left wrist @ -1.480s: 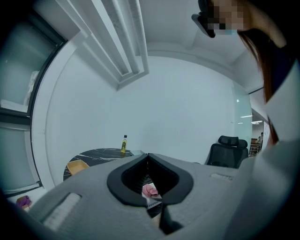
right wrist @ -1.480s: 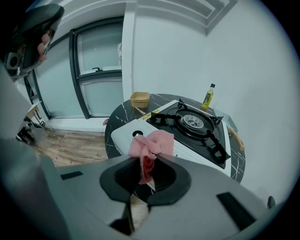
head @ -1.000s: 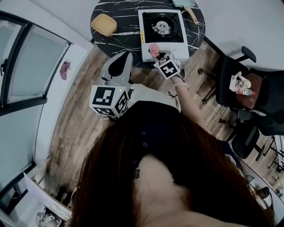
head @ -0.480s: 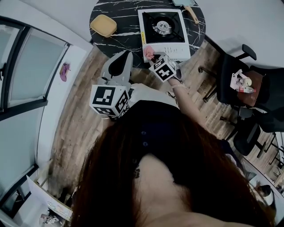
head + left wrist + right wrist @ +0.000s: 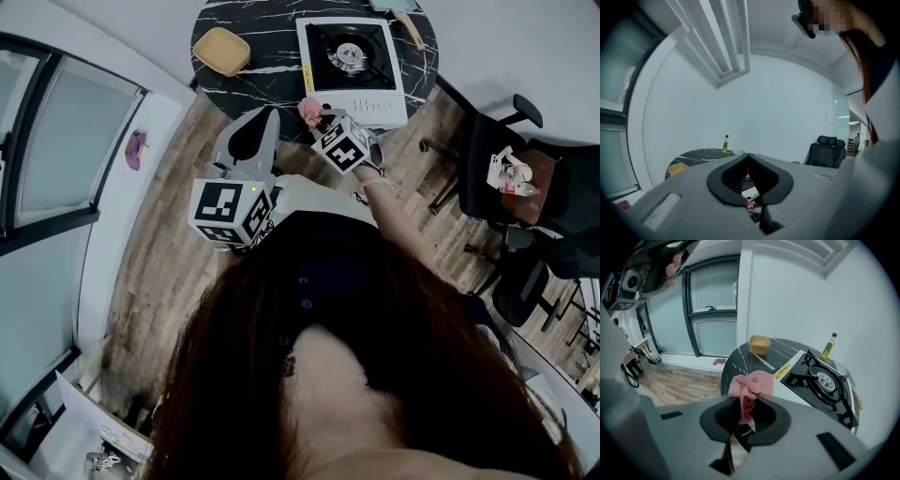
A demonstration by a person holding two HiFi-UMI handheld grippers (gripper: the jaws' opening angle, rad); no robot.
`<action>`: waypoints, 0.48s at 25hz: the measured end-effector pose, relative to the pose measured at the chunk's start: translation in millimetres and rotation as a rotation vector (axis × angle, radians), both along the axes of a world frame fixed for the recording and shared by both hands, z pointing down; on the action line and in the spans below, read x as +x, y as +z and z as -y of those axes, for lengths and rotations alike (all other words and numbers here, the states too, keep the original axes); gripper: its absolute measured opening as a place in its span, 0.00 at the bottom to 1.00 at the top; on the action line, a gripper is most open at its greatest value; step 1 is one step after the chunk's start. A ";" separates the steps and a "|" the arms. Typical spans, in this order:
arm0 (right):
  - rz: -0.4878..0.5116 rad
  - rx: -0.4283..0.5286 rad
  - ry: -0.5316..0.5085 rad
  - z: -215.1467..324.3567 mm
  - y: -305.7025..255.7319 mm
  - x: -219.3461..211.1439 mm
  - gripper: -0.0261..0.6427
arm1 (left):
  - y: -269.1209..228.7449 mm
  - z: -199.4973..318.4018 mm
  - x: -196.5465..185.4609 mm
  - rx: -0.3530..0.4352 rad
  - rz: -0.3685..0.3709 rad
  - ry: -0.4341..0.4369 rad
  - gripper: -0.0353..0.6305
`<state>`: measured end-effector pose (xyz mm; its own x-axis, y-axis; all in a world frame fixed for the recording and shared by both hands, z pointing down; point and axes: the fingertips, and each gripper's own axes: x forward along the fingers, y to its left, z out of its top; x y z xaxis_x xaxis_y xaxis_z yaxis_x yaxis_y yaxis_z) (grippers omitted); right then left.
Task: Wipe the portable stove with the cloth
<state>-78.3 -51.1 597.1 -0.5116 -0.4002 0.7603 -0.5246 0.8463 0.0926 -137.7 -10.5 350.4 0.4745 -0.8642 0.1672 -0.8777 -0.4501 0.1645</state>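
we log the right hand-held gripper (image 5: pixel 749 398) clamped on the pink cloth (image 5: pixel 752 383), bunched beside the near left corner of the portable stove (image 5: pixel 354 56) on the black bench (image 5: pixel 262 58). we read the left hand-held gripper (image 5: pixel 748 155) as closed on nothing, short of the bench.

One stove (image 5: pixel 352 64), one cloth (image 5: pixel 308 109), one bowl (image 5: pixel 222 50)

Pink cloth (image 5: pixel 752 383); white stove (image 5: pixel 352 56), black burner top; black table (image 5: pixel 262 37) veined white; yellow dish (image 5: pixel 222 49); yellow bottle (image 5: pixel 828 347), black cap; grey-brown wood-grain floor (image 5: pixel 159 253).
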 end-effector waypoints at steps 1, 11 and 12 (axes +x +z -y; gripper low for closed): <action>-0.001 -0.001 -0.003 0.8 -0.2 -1.3 0.10 | 0.4 1.2 -2.1 -0.001 0.000 -0.001 0.07; -0.026 0.009 -0.015 17.6 -0.1 -15.3 0.10 | 3.5 18.8 -17.5 -0.007 -0.011 0.008 0.07; -0.032 0.012 -0.015 19.9 0.3 -16.3 0.10 | 4.1 20.7 -18.6 -0.009 -0.011 0.010 0.07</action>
